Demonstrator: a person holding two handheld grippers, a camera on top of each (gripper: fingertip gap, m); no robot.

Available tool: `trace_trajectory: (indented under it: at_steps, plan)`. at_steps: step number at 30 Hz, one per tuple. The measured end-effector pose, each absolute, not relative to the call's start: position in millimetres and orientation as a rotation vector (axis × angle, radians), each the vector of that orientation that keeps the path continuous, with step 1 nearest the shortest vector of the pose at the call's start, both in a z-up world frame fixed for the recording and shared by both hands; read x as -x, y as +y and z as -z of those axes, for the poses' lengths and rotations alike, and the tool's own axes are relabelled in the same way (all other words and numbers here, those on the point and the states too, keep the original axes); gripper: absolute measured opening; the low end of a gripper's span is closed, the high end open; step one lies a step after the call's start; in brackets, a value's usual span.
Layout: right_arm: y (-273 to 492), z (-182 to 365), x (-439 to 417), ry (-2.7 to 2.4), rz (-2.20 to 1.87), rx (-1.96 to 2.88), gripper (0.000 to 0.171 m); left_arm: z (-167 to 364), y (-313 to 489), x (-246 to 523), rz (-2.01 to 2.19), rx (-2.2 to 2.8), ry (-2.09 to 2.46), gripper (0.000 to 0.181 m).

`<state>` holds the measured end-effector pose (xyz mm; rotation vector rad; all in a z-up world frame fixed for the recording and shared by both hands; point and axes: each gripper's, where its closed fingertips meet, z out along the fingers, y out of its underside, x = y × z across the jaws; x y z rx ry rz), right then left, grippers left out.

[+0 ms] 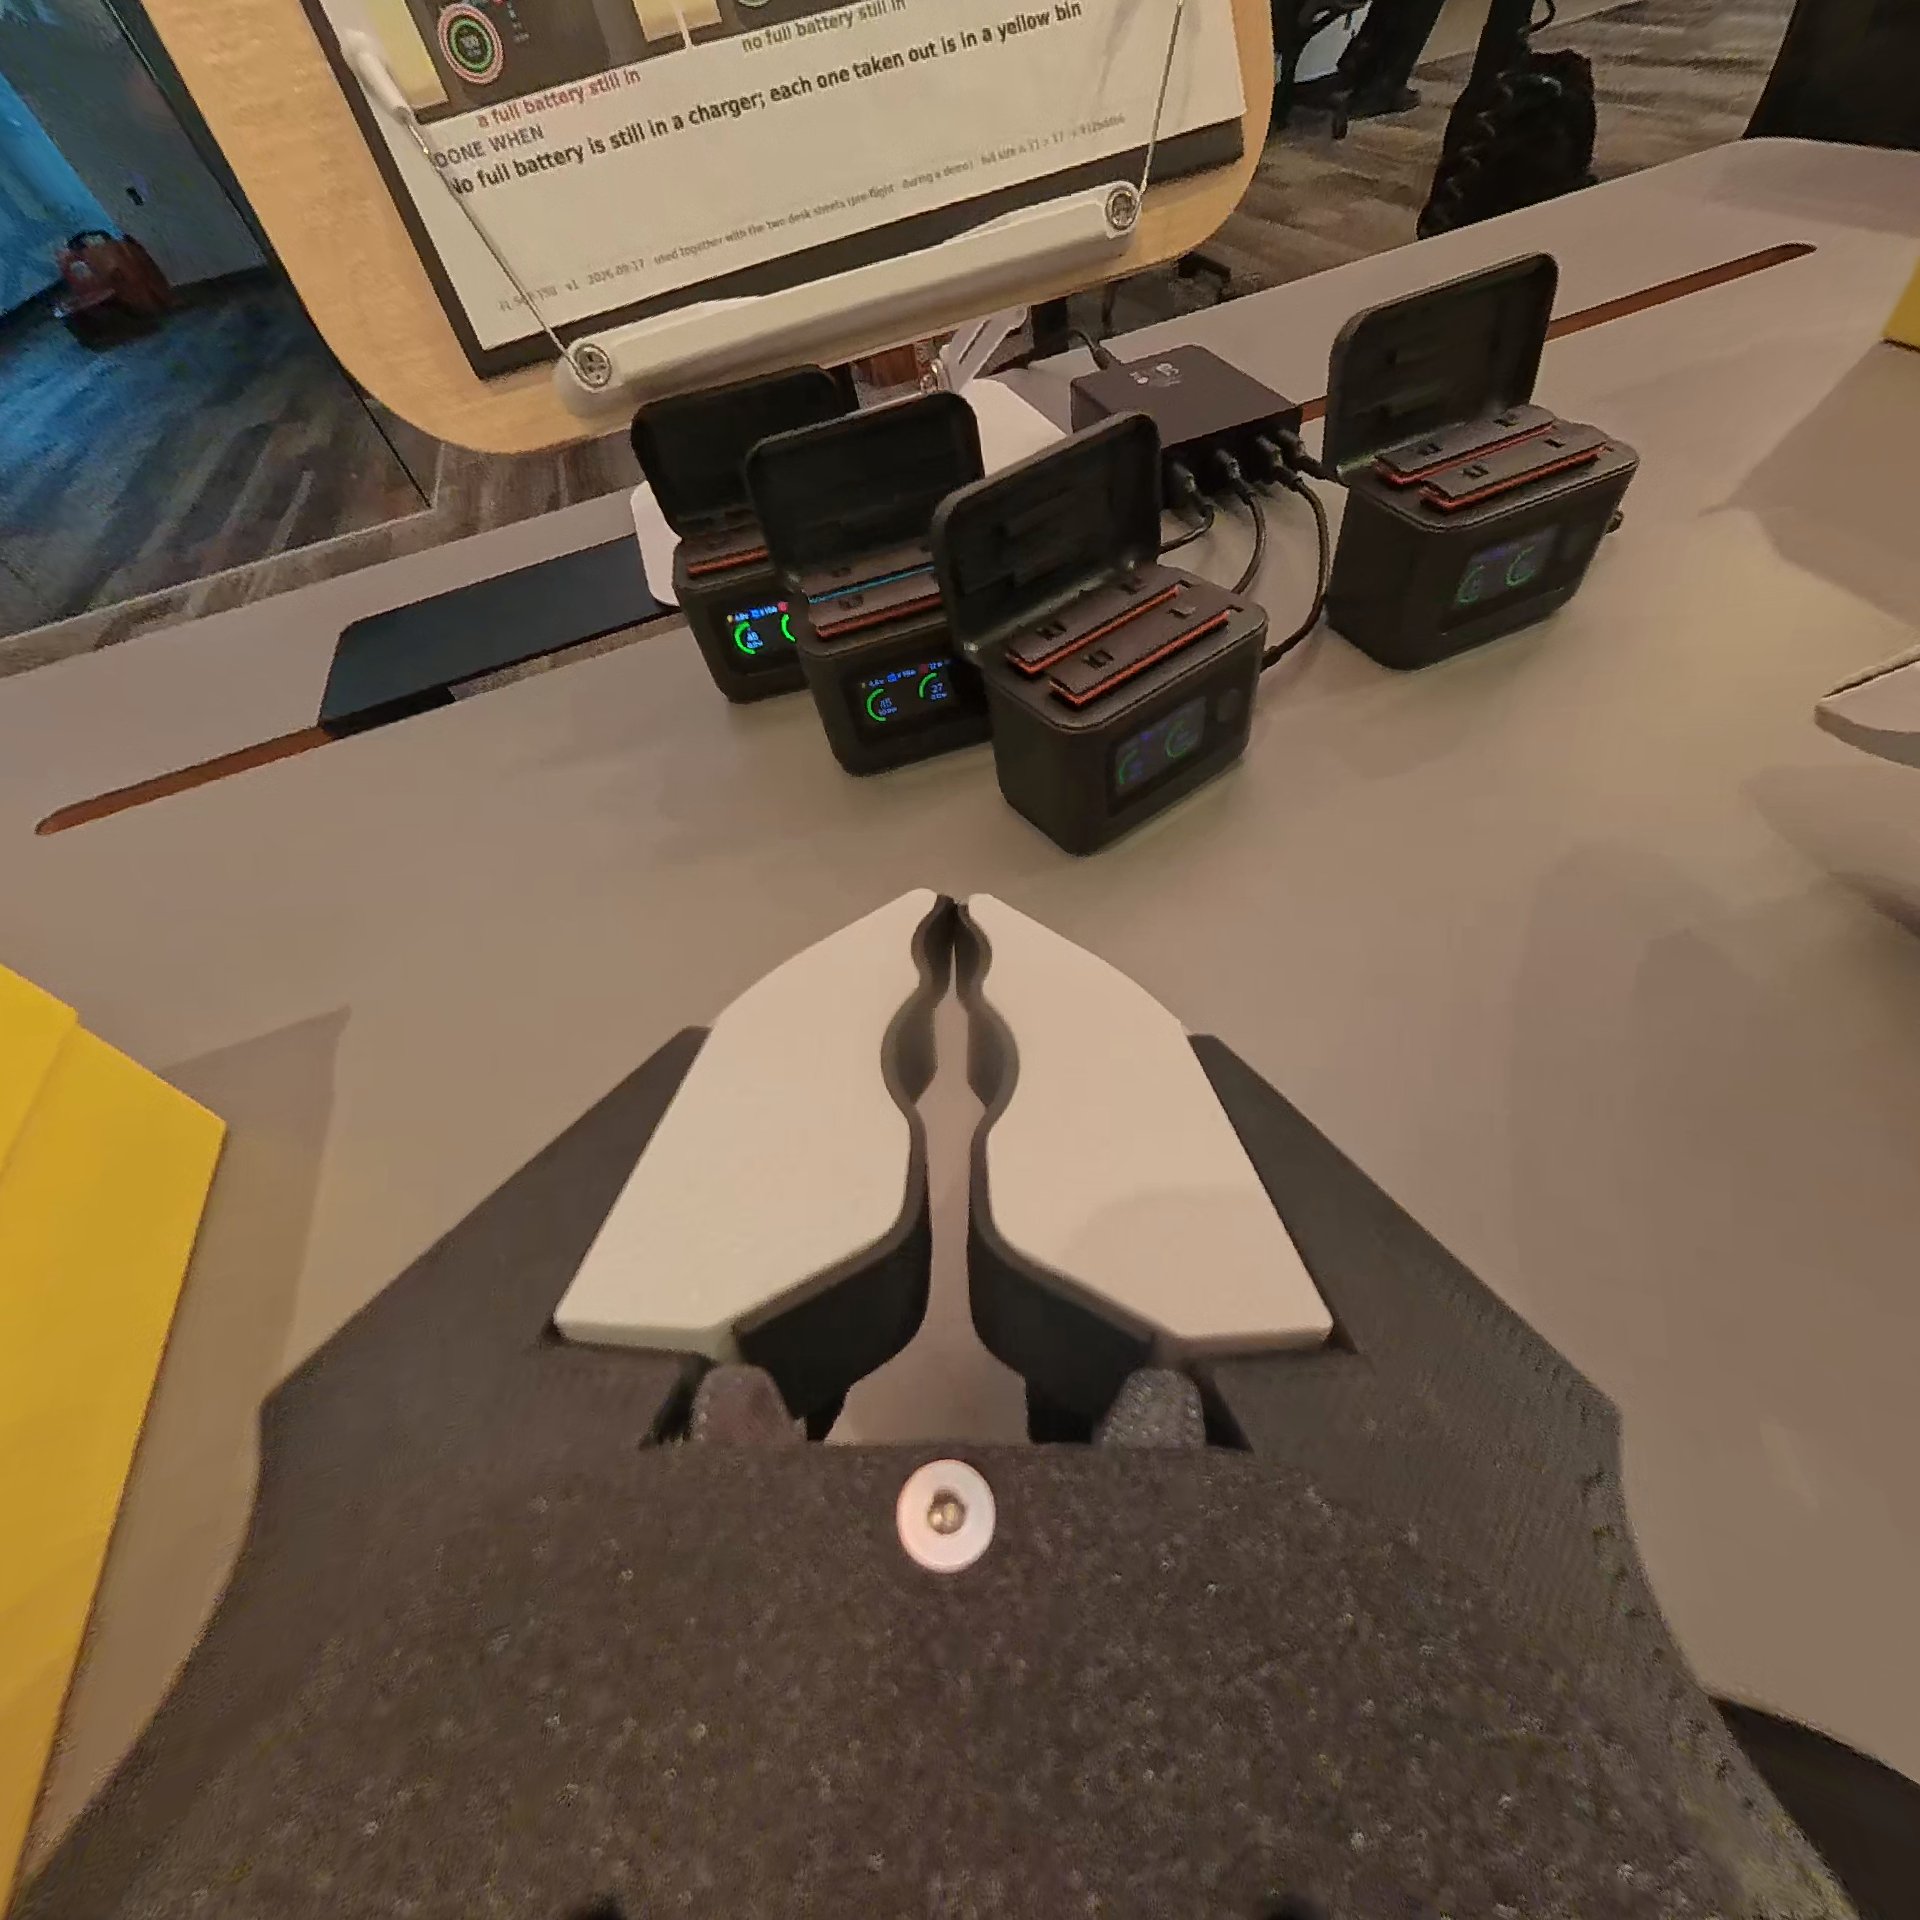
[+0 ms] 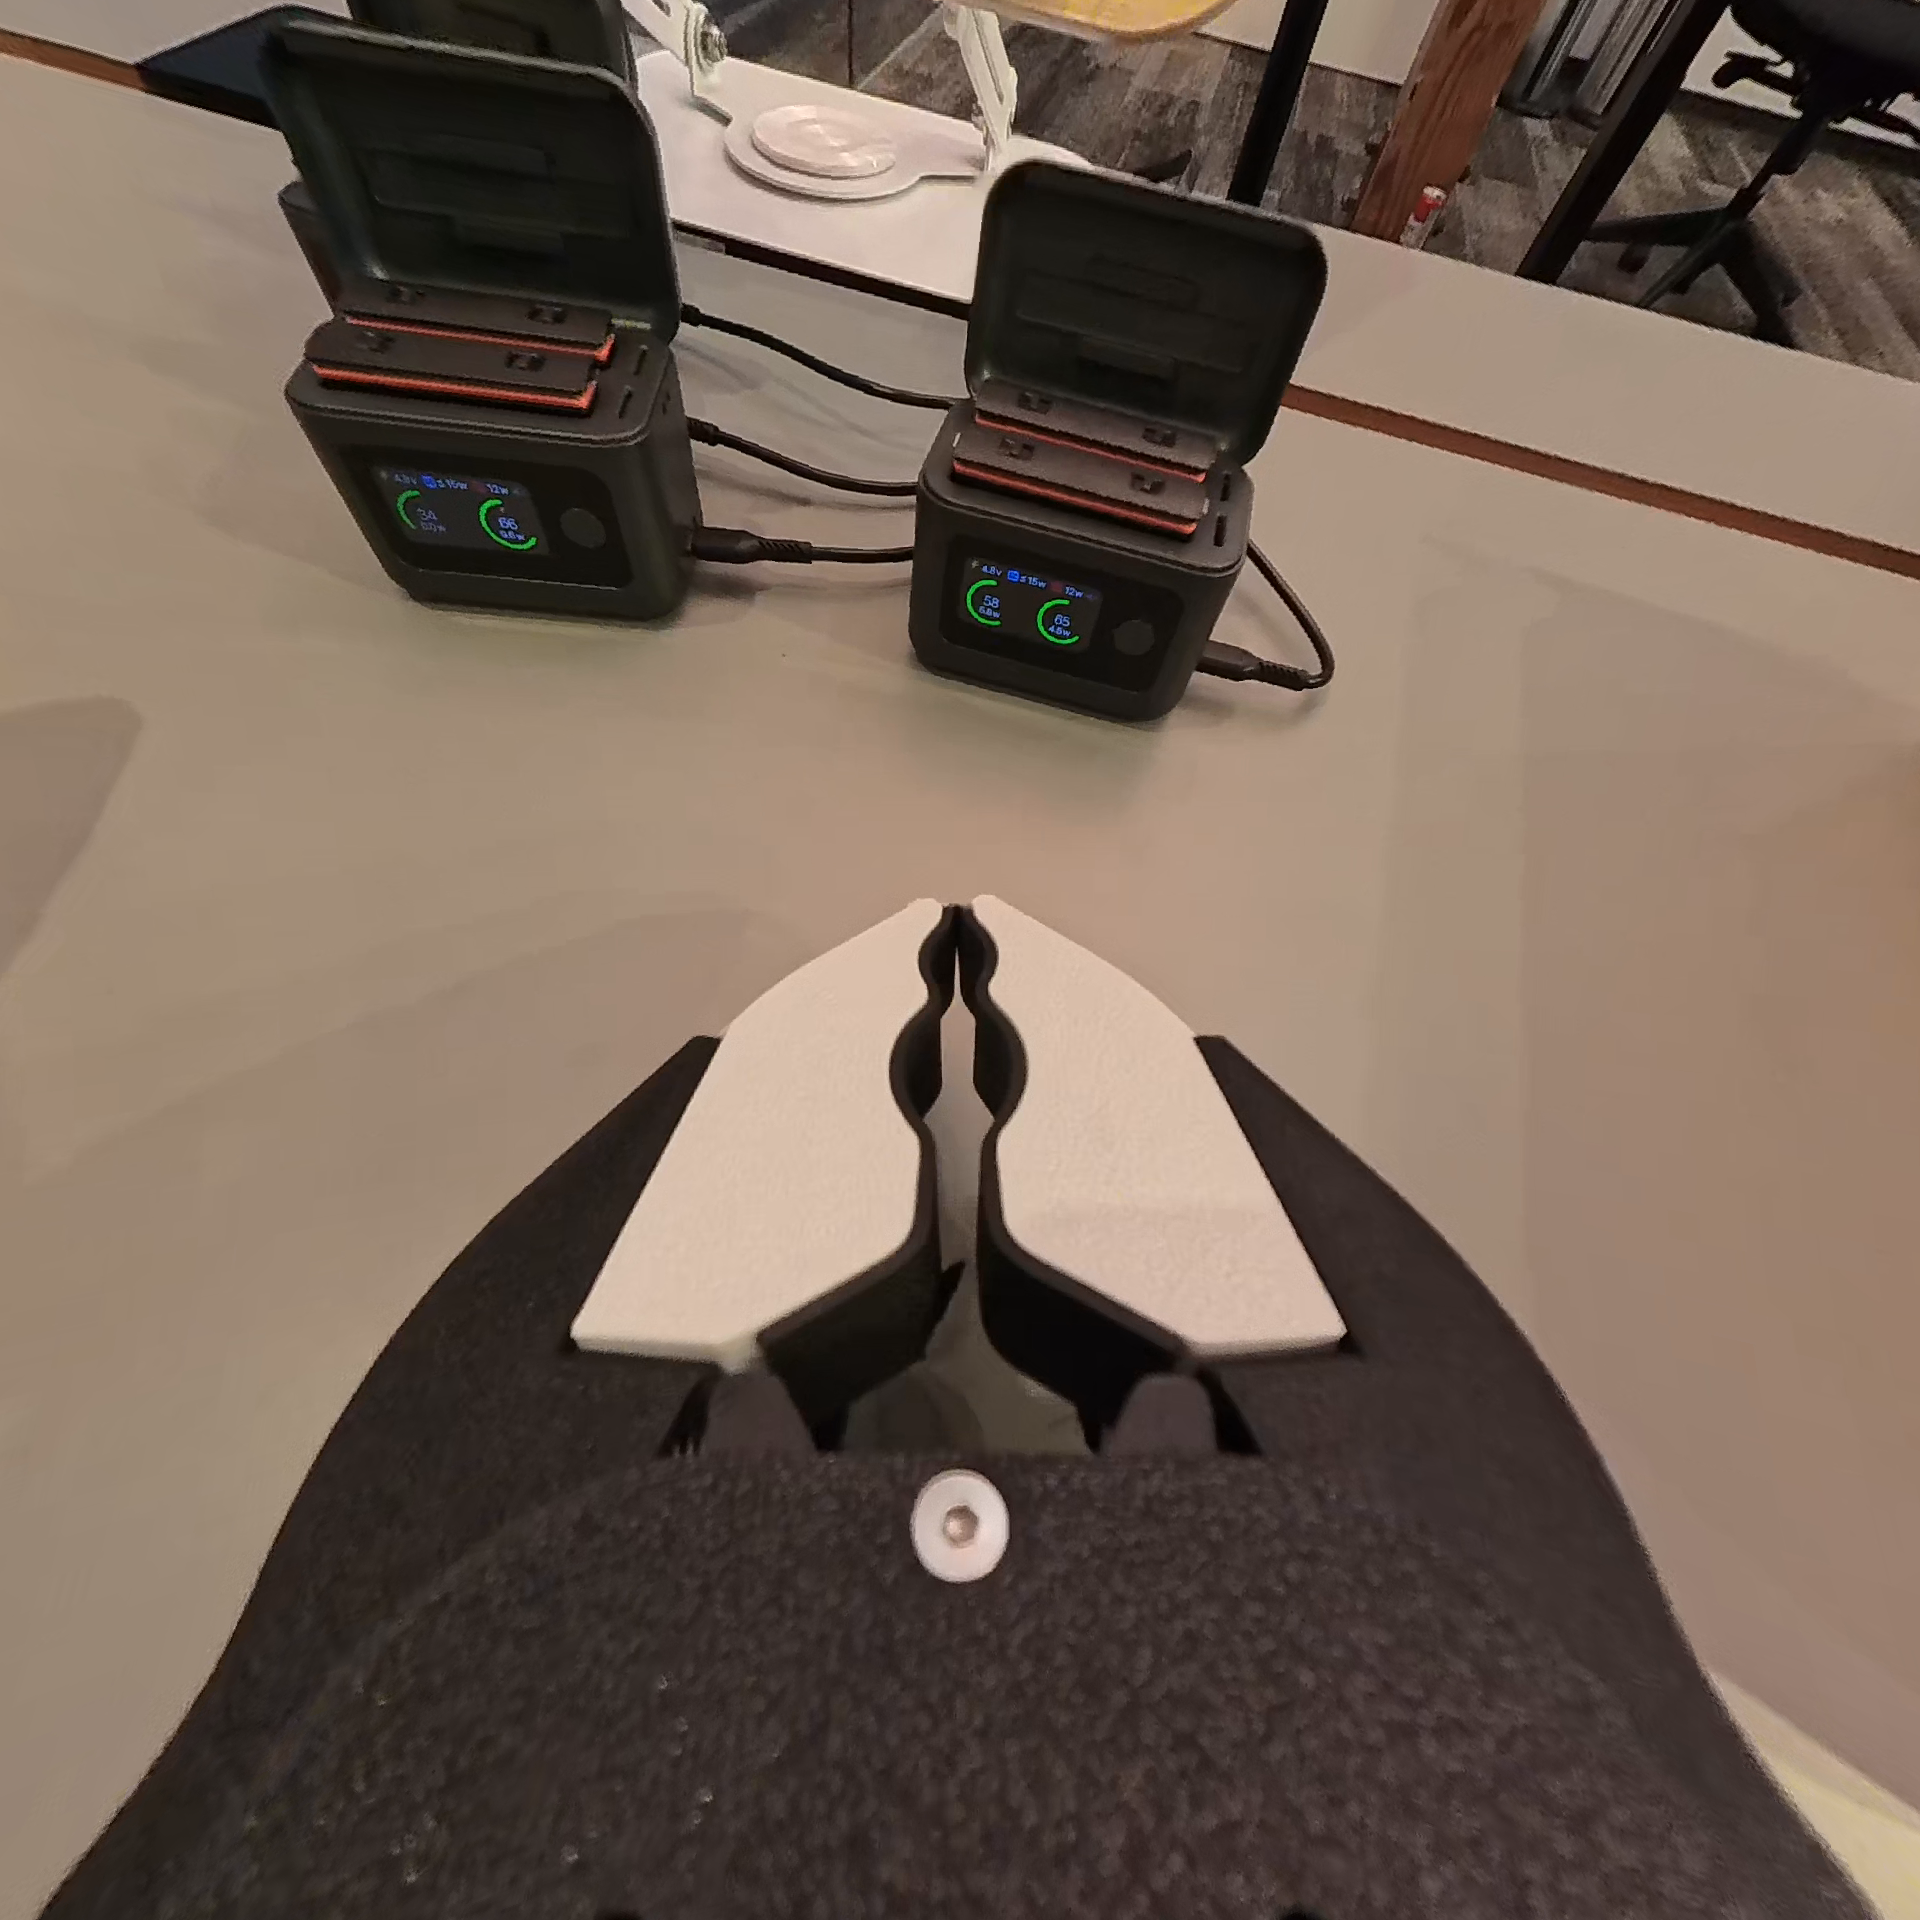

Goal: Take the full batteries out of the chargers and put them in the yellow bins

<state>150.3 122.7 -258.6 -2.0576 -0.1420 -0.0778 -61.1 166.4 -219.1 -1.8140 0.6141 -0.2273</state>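
Several black chargers with open lids stand on the grey table. In the left wrist view one charger (image 1: 1127, 717) is nearest, one (image 1: 1481, 540) stands at the right, and two more (image 1: 894, 675) are at the left. Each holds black batteries with orange edges (image 1: 1107, 639). My left gripper (image 1: 954, 906) is shut and empty, short of the nearest charger. A yellow bin (image 1: 94, 1247) lies at its left. In the right wrist view two chargers (image 2: 488, 488) (image 2: 1081, 603) with lit screens hold batteries (image 2: 1081, 478). My right gripper (image 2: 961, 912) is shut and empty, short of them.
A black power hub (image 1: 1184, 400) with cables feeds the chargers. A wooden board with a printed sheet (image 1: 790, 187) stands on a white stand behind them. A slot (image 1: 177, 774) runs across the table. A white stand base (image 2: 821, 140) sits behind the chargers. Tip to tip, the grippers are about 20 cm apart.
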Motion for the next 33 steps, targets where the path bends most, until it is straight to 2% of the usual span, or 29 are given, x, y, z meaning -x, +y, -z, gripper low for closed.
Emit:
trace_trajectory:
  at_steps: [9, 14, 33]
  plan:
    - [124, 238, -143, -0.188, 0.123, 1.947, 0.000, 219, 194, 47, 0.156, 1.834, 0.681, 0.000]
    - [125, 217, -128, -0.222, 0.078, 1.843, 0.000, 241, 201, 36, 0.116, 1.839, 0.761, 0.000]
    - [127, 226, -130, -0.218, 0.065, 1.883, 0.000, 252, 196, 37, 0.091, 1.841, 0.801, 0.000]
